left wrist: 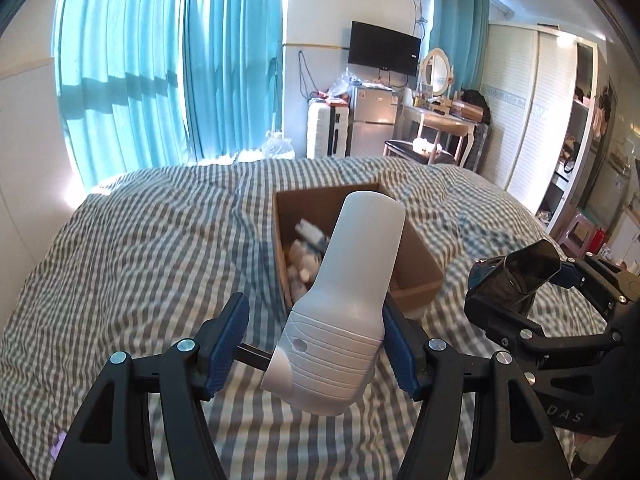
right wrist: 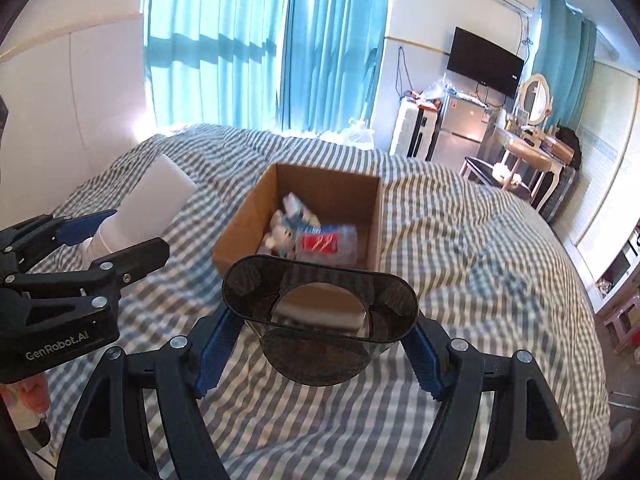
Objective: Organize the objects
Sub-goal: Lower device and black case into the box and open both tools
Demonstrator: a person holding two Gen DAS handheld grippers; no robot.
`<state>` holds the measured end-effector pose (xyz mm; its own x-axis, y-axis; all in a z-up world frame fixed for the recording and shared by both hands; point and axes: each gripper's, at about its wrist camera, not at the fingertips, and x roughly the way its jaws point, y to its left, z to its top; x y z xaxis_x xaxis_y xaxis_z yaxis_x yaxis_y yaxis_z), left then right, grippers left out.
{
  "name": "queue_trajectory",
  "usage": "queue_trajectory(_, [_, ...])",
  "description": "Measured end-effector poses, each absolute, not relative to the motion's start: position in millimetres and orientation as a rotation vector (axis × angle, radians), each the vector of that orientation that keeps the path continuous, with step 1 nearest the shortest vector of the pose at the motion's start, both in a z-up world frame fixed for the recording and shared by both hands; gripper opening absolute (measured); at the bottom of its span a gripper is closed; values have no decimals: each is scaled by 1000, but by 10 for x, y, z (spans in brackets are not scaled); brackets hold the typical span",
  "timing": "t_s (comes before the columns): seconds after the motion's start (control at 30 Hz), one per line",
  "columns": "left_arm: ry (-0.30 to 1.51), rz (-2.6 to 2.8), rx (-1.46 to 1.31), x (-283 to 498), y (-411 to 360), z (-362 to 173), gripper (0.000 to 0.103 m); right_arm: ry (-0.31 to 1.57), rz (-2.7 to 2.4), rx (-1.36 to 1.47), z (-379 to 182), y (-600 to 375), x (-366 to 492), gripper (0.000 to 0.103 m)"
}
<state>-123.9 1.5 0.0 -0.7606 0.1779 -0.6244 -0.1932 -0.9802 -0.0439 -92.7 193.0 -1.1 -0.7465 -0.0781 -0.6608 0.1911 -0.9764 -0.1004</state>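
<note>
My left gripper (left wrist: 316, 320) is shut on a white plastic casing (left wrist: 352, 280) with ridged lines, held in the air and pointing toward an open cardboard box (left wrist: 416, 264). The box sits on the bed and holds several small bottles and packets. My right gripper (right wrist: 320, 320) is shut on a dark, see-through plastic container (right wrist: 320, 344) with an oval mouth, held just in front of the box (right wrist: 248, 220). In the right wrist view, the left gripper (right wrist: 136, 228) and the white casing (right wrist: 156, 196) are at the left. In the left wrist view, the right gripper (left wrist: 520, 284) and the dark container (left wrist: 524, 268) are at the right.
The bed has a grey-and-white checked cover (left wrist: 140, 240). Behind it hang blue curtains (left wrist: 160, 80). A white suitcase (left wrist: 326, 128), a small fridge (left wrist: 372, 124) and a dressing table (left wrist: 440, 120) stand by the far wall. A wardrobe (left wrist: 532, 120) stands at the right.
</note>
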Motion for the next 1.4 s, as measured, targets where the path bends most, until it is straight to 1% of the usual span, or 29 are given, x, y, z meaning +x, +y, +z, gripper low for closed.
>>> queue_trajectory(0.17, [52, 2780, -980, -1655, 82, 78, 66, 228, -2805, 1021, 139, 1984, -1252, 75])
queue_trajectory(0.43, [29, 2745, -1038, -2439, 176, -7, 66, 178, -2810, 1002, 268, 2032, -2026, 75])
queue_trajectory(0.6, [22, 2705, -1107, -2945, 254, -217, 66, 178, -2806, 1007, 233, 2000, -2531, 75])
queue_trajectory(0.77, [68, 2636, -1165, -3268, 329, -534, 66, 170, -2779, 1061, -21, 2030, -3008, 75])
queue_trajectory(0.97, [89, 2599, -1243, -3439, 387, -817, 66, 134, -2726, 1152, -378, 2077, -3502, 75])
queue_trajectory(1.07, [63, 2584, -1267, -3469, 400, -883, 66, 90, -2711, 1181, -488, 2106, -3692, 75])
queue_trajectory(1.23, [98, 2559, -1275, -3429, 484, -943, 66, 75, -2690, 1224, -667, 2064, -3828, 75])
queue_trajectory(1.4, [64, 2538, -1293, -3423, 482, -978, 66, 96, -2697, 1231, -723, 2068, -3806, 75])
